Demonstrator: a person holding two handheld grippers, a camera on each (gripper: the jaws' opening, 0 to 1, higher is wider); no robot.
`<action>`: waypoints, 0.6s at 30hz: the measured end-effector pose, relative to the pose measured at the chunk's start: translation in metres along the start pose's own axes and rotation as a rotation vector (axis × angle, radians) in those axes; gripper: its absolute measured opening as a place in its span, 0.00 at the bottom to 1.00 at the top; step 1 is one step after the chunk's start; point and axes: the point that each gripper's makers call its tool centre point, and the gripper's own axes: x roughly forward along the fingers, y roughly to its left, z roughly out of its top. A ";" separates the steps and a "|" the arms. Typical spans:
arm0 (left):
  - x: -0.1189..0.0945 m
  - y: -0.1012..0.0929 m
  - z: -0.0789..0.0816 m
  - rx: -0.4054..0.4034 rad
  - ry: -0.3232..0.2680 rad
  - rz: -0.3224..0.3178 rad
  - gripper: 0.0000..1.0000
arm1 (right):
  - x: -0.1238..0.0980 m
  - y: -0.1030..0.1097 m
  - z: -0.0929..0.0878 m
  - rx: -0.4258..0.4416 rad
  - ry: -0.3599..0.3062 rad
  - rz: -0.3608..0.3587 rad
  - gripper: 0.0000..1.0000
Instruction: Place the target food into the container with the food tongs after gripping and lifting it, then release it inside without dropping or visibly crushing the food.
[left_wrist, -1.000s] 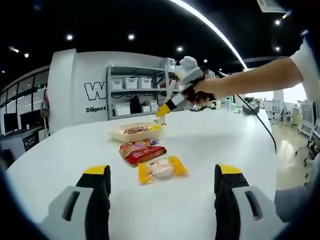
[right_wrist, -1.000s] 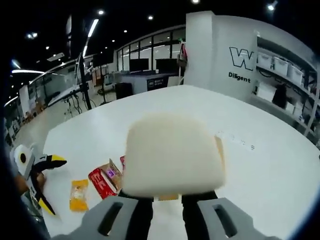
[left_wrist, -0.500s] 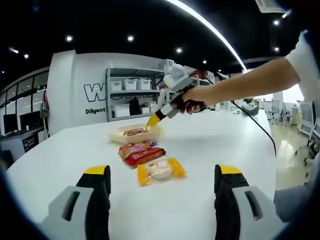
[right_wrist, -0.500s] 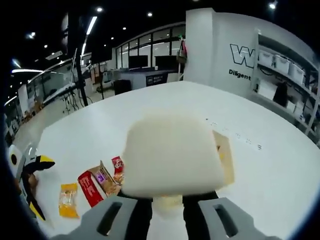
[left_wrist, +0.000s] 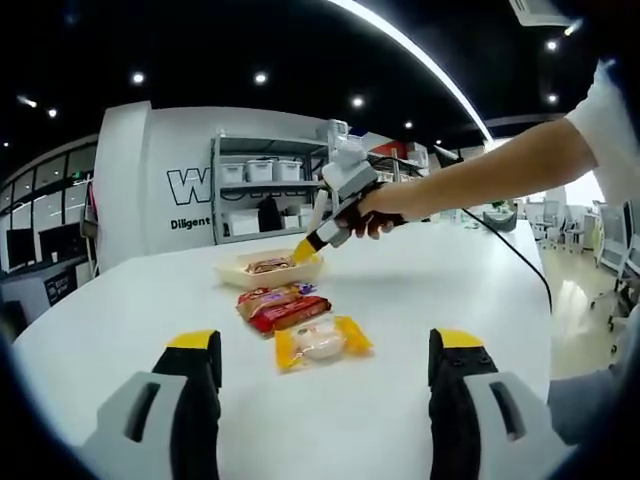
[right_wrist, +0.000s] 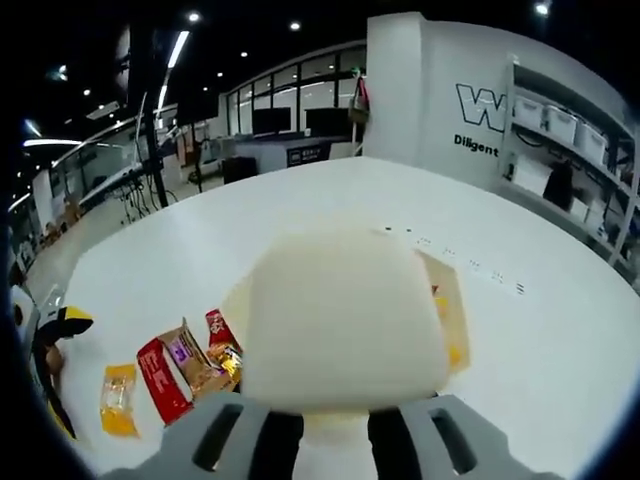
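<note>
In the right gripper view my right gripper (right_wrist: 335, 428) is shut on a pale cream block (right_wrist: 345, 320) that hides most of what lies ahead. The cream container (right_wrist: 452, 312) peeks out just behind the block on the right. In the left gripper view a hand holds the right gripper (left_wrist: 308, 249) with its yellow tips over the container (left_wrist: 268, 266), which has some food in it. My left gripper (left_wrist: 325, 372) stands open low over the table, nothing between its fingers, short of a yellow packet (left_wrist: 322, 340).
A red and brown snack packet (left_wrist: 283, 303) lies between the yellow packet and the container. The right gripper view shows the red packet (right_wrist: 160, 376), the yellow packet (right_wrist: 118, 400) and the left gripper (right_wrist: 48, 335) at the left edge. Shelves (left_wrist: 265, 185) stand beyond the white table (left_wrist: 420, 280).
The right gripper has come down and left with the pale block, from above the table to just over the container. The left gripper has stayed still and open.
</note>
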 end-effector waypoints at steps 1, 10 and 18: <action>0.000 0.000 0.000 -0.001 0.001 0.000 0.84 | 0.001 -0.001 0.000 -0.006 0.001 -0.005 0.17; 0.000 0.003 -0.002 -0.012 0.001 0.004 0.84 | -0.005 0.004 0.004 0.021 -0.030 0.004 0.18; 0.000 0.005 -0.001 -0.020 0.002 0.019 0.89 | -0.032 0.035 0.013 0.019 -0.088 0.086 0.18</action>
